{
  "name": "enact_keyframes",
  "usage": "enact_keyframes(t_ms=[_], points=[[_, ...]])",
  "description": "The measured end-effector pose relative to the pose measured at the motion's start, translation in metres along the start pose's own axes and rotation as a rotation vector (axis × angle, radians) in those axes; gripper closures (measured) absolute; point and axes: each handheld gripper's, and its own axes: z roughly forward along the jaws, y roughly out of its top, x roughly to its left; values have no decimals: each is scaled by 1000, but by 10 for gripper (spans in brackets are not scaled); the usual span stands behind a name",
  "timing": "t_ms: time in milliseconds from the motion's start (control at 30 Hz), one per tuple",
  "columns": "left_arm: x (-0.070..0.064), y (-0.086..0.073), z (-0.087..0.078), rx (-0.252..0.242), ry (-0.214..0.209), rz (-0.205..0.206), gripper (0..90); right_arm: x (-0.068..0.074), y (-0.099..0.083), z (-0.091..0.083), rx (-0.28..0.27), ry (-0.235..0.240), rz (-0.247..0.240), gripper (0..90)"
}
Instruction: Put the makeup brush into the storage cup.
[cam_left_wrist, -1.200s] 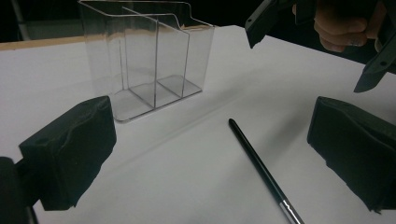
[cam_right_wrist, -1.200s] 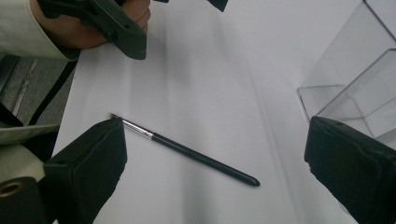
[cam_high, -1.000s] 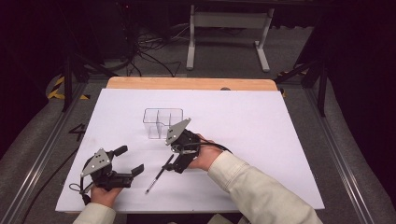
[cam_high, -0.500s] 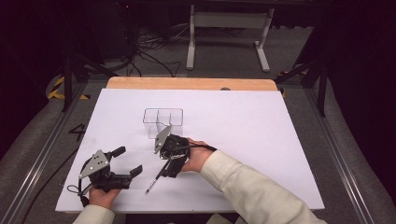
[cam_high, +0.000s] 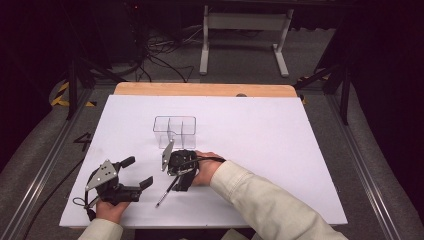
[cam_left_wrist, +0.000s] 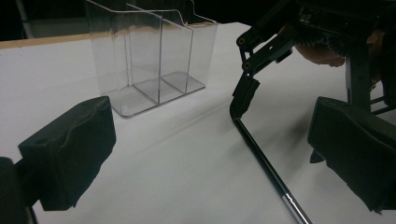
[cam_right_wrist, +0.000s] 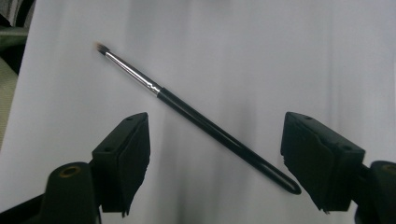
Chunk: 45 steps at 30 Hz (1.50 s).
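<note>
Your right gripper (cam_right_wrist: 215, 163) hung spread over the brush (cam_right_wrist: 196, 114), grasping nothing. The thin handle lay flat and skewed between the jaws; closing could have rolled it away.

Clear divided organiser (cam_high: 175, 131) standing on the table (cam_high: 280, 150), behind everything else. Right gripper (cam_high: 179, 184) just in front of it, jaws spread over the rear end of a brush (cam_high: 166, 192) lying flat, bristle end toward the near edge. Left gripper (cam_high: 140, 172) to the left, apart from brush and organiser.
</note>
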Motion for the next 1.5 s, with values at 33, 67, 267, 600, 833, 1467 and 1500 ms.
enact_keyframes(t_ms=[33, 67, 267, 600, 833, 1467, 1500], points=[[0, 0, 0, 0, 0, 0, 17, 0, 0, 1, 4, 2, -1, 263], [0, 0, 0, -1, 0, 1, 17, -1, -1, 3, 15, 5, 0, 267], [0, 0, 0, 0, 0, 1, 17, -4, -3, 7, 39, 11, -2, 290], [0, 0, 1, 4, -10, 2, 17, -2, -2, 12, 69, 24, -41, 354], [0, 0, 1, 0, -5, 3, 17, -1, 1, 13, 90, 48, -47, 433], [0, 1, -1, -6, -13, -6, 18, 8, 5, 9, 175, 63, -64, 842], [0, 1, -1, -6, -13, -6, 19, 8, 5, 8, 181, 62, -48, 842]])
